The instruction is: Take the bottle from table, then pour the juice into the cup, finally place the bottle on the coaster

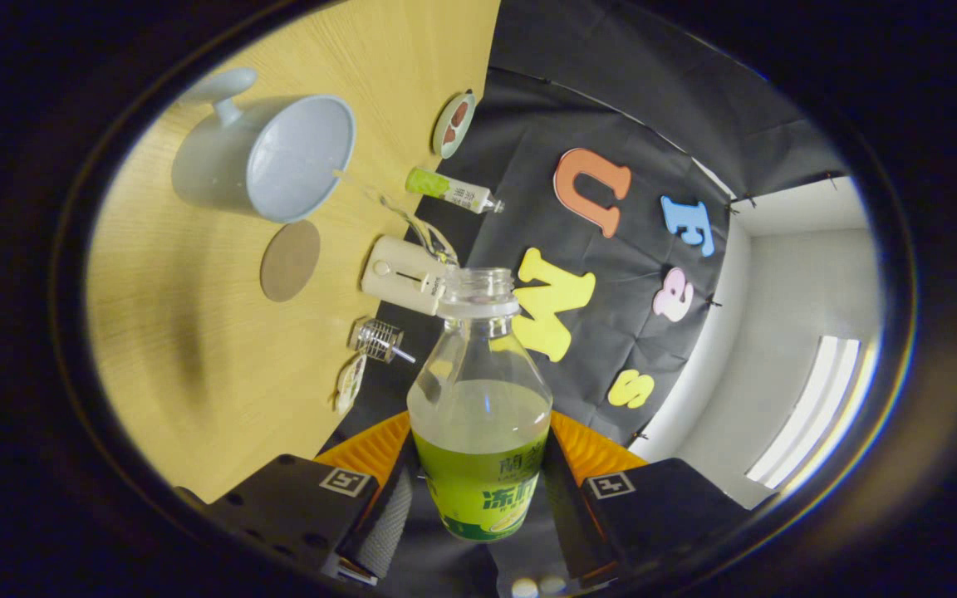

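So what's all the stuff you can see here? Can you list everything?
bottle: one, clear with green label, cap off, pale juice inside, between the fingers
cup: one, pale blue with handle, on the table beyond the bottle
coaster: one, round, brown, beside the cup
table: one, light wood
hand mixer: one, cream, at the table's far edge
small bottle: one, green label, near the mixer
small dish: one, round, something red-brown in it, table's edge
metal whisk part: one, silver, near the mixer
gripper: one, black with orange fingers, pressing both sides of the bottle
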